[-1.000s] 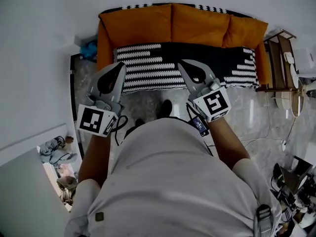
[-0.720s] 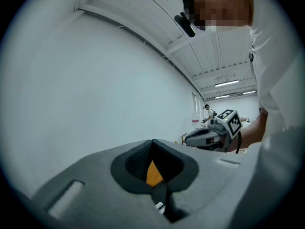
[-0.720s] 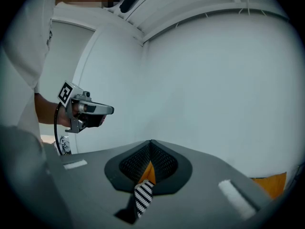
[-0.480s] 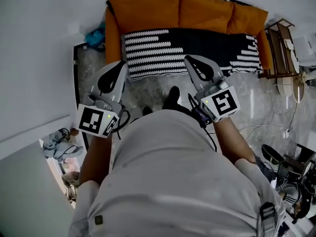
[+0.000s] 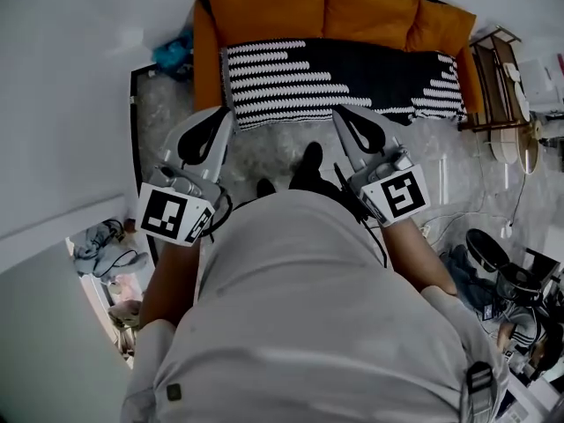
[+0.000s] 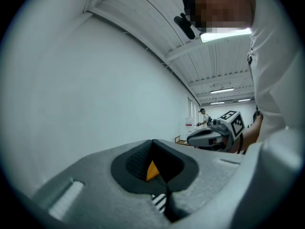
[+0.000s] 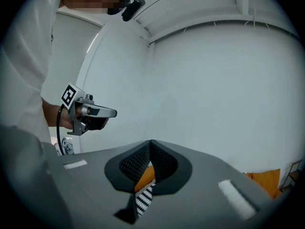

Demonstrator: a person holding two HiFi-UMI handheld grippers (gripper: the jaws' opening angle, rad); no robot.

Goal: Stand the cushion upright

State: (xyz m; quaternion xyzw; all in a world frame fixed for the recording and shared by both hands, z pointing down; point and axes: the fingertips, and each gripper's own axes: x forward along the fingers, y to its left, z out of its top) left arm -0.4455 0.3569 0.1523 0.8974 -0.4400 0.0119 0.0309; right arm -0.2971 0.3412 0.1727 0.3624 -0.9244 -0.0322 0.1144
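Note:
A long black-and-white patterned cushion (image 5: 352, 82) lies flat on the seat of an orange sofa (image 5: 264, 7), below its orange back cushions. My left gripper (image 5: 226, 115) is shut and empty, its tip at the cushion's front left corner. The right gripper (image 5: 340, 113) is also shut and empty, at the cushion's front edge near the middle. In the left gripper view the closed jaws of the left gripper (image 6: 153, 146) show only a sliver of orange and stripes, with the right gripper (image 6: 214, 135) beside them. The right gripper view shows the right gripper (image 7: 151, 146) and the left gripper (image 7: 90, 112).
A wooden side table (image 5: 498, 95) stands at the sofa's right end. A blue bundle (image 5: 172, 53) lies by its left end. The person's feet (image 5: 308, 166) stand on the marble floor (image 5: 273, 144). Bags and cables (image 5: 498, 280) clutter the floor at the right.
The sofa has slid up and grown smaller in the head view. Both grippers, earlier over the striped cushion, now sit at its front edge. Both stay shut.

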